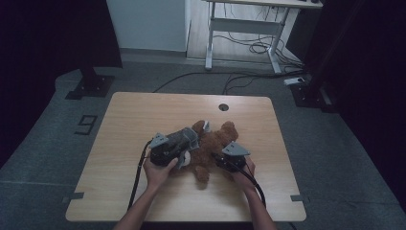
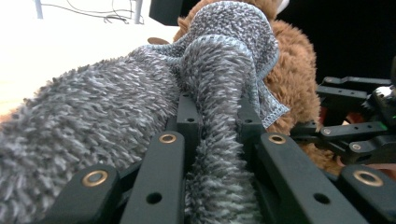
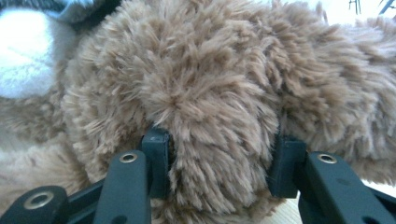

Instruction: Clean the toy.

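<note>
Here the teddy bear's (image 3: pixel 219 107) limb sits pinched between the right claw's (image 3: pixel 219 168) jaws.

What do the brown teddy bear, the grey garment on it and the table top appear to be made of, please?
Teddy bear: soft plush, judging by its long, shaggy brown pile, probably synthetic. Grey garment: fleecy knit fabric, mottled grey and white, with a stitched hem at its edge. Table: a smooth, matt, light wood-grain top, likely laminate rather than solid wood.

Teddy bear (image 1: pixel 215 143) mid-table (image 1: pixel 143 115), cloth (image 1: pixel 184 138) on its left
</note>
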{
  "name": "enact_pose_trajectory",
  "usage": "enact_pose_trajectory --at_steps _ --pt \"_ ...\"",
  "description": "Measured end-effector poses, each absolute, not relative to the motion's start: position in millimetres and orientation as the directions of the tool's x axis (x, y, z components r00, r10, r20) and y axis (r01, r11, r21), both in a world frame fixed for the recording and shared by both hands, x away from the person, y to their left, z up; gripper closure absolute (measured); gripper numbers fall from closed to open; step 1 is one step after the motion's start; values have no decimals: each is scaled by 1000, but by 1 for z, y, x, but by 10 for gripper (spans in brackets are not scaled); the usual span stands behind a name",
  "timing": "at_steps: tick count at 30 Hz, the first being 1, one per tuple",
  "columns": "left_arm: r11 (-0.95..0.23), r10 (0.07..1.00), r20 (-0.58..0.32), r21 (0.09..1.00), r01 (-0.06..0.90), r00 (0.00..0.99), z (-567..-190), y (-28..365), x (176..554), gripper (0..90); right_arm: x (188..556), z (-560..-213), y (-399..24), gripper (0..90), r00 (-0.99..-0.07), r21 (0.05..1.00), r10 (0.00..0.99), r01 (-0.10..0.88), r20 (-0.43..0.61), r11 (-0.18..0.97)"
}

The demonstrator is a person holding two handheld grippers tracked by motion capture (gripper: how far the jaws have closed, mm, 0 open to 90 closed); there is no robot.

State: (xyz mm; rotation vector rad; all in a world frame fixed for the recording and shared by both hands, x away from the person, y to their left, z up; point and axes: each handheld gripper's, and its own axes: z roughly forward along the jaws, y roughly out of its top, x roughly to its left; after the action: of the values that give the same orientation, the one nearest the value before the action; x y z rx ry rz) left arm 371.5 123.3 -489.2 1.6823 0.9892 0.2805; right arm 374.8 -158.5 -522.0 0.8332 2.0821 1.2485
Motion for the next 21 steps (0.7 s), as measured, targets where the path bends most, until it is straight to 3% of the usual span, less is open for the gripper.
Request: enact_pose_trajectory --at_steps 6,8,11,19,21 --pt "-39 695 -310 884 465 648 -467 119 363 772 361 -529 -165 521 -659 914 735 186 -157 362" --pt "-61 676 -293 893 447 677 -457 108 359 768 350 -531 -164 504 -666 902 718 158 -204 402" --pt "-114 634 -268 895 431 725 -445 72 356 762 341 -535 -164 493 -667 895 707 134 -236 426" --pt "-144 623 -282 876 461 730 -445 25 375 762 335 -541 -166 496 -666 897 707 127 -239 423" --pt "-200 600 -249 873 444 760 -446 6 371 762 336 -541 -166 496 -668 898 706 129 -235 421"
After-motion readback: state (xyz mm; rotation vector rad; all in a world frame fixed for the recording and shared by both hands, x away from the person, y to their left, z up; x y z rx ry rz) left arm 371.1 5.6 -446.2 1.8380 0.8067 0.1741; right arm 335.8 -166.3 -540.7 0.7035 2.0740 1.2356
